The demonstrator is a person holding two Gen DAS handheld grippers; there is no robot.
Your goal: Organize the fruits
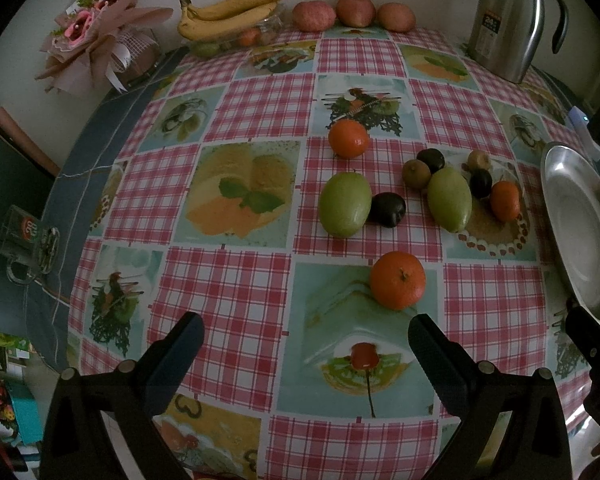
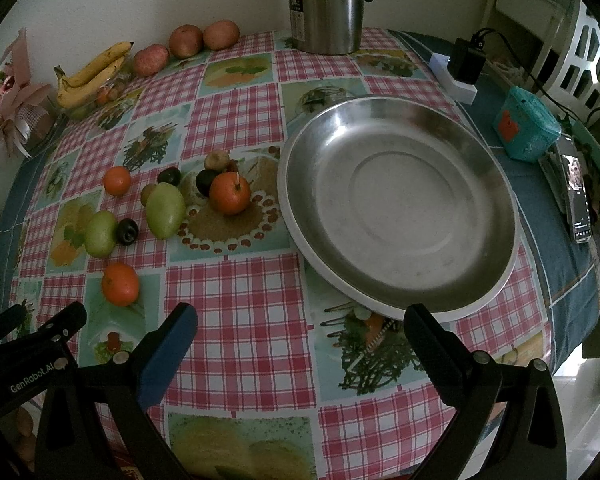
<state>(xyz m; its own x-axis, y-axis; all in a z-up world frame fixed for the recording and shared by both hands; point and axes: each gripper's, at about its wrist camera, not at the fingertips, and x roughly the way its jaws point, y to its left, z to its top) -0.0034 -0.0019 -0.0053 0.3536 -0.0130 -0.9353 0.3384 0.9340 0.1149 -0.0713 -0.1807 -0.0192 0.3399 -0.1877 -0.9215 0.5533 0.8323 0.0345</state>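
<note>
While both grippers hover low over the near edge of a counter (image 2: 240,320) covered in a red-checked cloth with printed food pictures, neither holds anything. The left gripper (image 1: 306,334) has its jaws spread wide, released, with bare cloth between them; a round orange tangerine (image 1: 397,280) sits just beyond the right-hand finger, not touching it. The right gripper (image 2: 300,326) also has its jaws wide apart and empty, its right-hand finger lying just in front of the near rim of a large round stainless-steel plate (image 2: 396,204), which carries no fruit.

Left of the plate lies a loose cluster of fruit on the cloth. A second tangerine (image 2: 229,193) sits closest to the plate's left rim. Beside it lies an oval green fruit (image 2: 165,210), with a small dark plum (image 2: 206,182) and a small brownish kiwi (image 2: 217,160) behind. Farther left, another oval green fruit (image 2: 101,233) touches a dark plum (image 2: 127,231), and a third small tangerine (image 2: 117,181) rests apart behind them.

Along the wall at the back lie yellow bananas (image 1: 230,12), three reddish apples (image 1: 354,10) and a tall steel thermos jug (image 1: 512,20).
</note>
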